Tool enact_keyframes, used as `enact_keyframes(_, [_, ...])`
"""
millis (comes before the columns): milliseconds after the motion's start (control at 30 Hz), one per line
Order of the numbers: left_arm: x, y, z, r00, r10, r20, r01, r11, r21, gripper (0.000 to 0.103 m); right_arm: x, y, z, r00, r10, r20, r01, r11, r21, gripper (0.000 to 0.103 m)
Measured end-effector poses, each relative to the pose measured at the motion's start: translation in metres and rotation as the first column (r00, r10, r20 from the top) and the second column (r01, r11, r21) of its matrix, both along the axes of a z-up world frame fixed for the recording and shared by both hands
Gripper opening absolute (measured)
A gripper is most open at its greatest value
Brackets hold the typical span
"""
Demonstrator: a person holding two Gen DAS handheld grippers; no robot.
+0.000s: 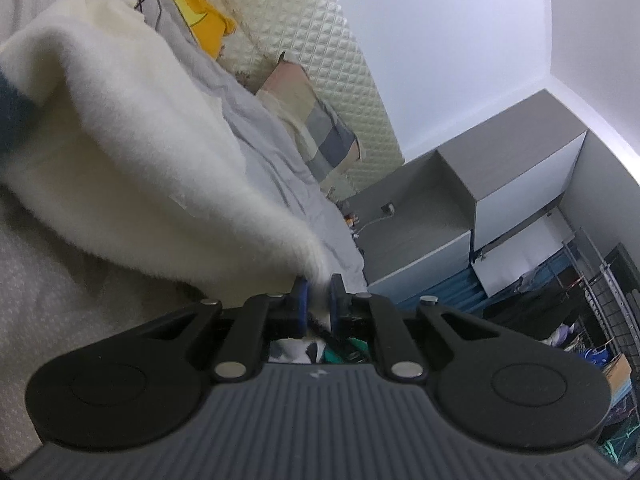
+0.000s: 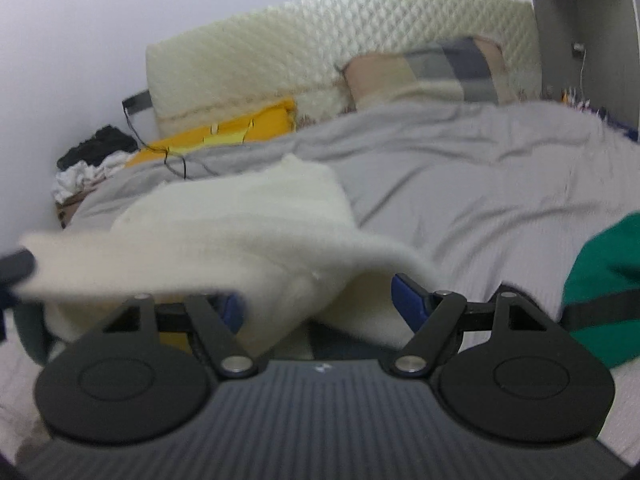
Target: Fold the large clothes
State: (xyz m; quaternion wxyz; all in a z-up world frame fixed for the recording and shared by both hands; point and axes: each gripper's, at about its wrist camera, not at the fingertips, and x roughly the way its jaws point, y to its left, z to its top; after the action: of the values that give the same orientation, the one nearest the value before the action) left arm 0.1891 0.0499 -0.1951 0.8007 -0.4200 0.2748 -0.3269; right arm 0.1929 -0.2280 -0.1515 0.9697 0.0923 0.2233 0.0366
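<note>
A fluffy white garment (image 1: 132, 168) lies partly lifted over the grey bed. My left gripper (image 1: 318, 294) is shut on one corner of it, the fabric pinched between the blue pads, and holds that corner up off the bed. In the right wrist view the same white garment (image 2: 240, 236) drapes across my right gripper (image 2: 320, 300), whose jaws stand wide apart. The cloth lies over the left blue pad and between the fingers, unpinched. The view is blurred.
A grey bedspread (image 2: 460, 184) covers the bed. A yellow cloth (image 2: 224, 132) and a patchwork pillow (image 2: 440, 72) lie by the quilted headboard (image 2: 320, 40). A green garment (image 2: 604, 280) sits at right. A grey cabinet (image 1: 480, 200) and clothes rack (image 1: 592, 304) stand beyond the bed.
</note>
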Motion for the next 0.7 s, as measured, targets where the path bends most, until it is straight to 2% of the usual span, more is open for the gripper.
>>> enact_keyframes(33, [-0.002, 0.002, 0.0, 1.0, 0.005, 0.005, -0.005, 1.0, -0.013, 0.012, 0.001, 0.002, -0.003, 1.0, 0.008, -0.015, -0.008, 1.0, 0.005, 0.07])
enact_keyframes(67, [-0.004, 0.004, 0.001, 1.0, 0.01, 0.008, -0.01, 1.0, -0.018, 0.012, 0.003, 0.003, -0.007, 0.999, 0.018, -0.027, -0.018, 1.0, 0.01, 0.064])
enact_keyframes(133, [-0.006, 0.006, 0.001, 1.0, 0.023, 0.006, -0.023, 1.0, -0.021, 0.012, 0.009, 0.01, -0.015, 0.998, 0.034, -0.052, -0.034, 0.999, 0.005, 0.048])
enact_keyframes(200, [-0.005, 0.007, 0.0, 0.999, 0.033, -0.002, -0.033, 0.999, -0.021, 0.012, 0.012, 0.014, -0.02, 0.996, 0.053, -0.071, -0.052, 0.999, 0.003, 0.026])
enact_keyframes(267, [-0.006, 0.008, -0.001, 0.999, 0.049, -0.015, -0.049, 0.999, -0.001, 0.012, 0.003, 0.02, -0.017, 0.996, 0.075, -0.05, -0.074, 0.997, 0.026, 0.015])
enact_keyframes(400, [-0.006, 0.005, -0.001, 0.996, 0.077, -0.04, -0.074, 0.995, 0.061, 0.013, -0.006, 0.013, 0.003, 0.993, 0.112, 0.041, -0.115, 0.991, 0.073, 0.012])
enact_keyframes(500, [-0.011, -0.003, 0.003, 0.994, 0.111, -0.02, -0.105, 0.977, 0.186, 0.018, -0.011, 0.01, 0.011, 0.985, 0.165, 0.041, -0.169, 0.977, 0.127, 0.012])
enact_keyframes(567, [-0.012, -0.011, 0.006, 0.994, 0.106, 0.003, -0.103, 0.96, 0.259, 0.027, -0.011, 0.01, 0.014, 0.98, 0.196, 0.033, -0.199, 0.97, 0.142, 0.012])
enact_keyframes(633, [-0.015, -0.021, 0.01, 0.995, 0.102, 0.021, -0.103, 0.934, 0.341, 0.052, -0.012, 0.01, 0.016, 0.978, 0.209, 0.03, -0.211, 0.966, 0.147, 0.012])
enact_keyframes(700, [-0.021, -0.029, 0.014, 0.994, 0.095, 0.047, -0.106, 0.905, 0.411, 0.06, -0.01, 0.011, 0.017, 0.975, 0.22, 0.029, -0.222, 0.963, 0.152, 0.012])
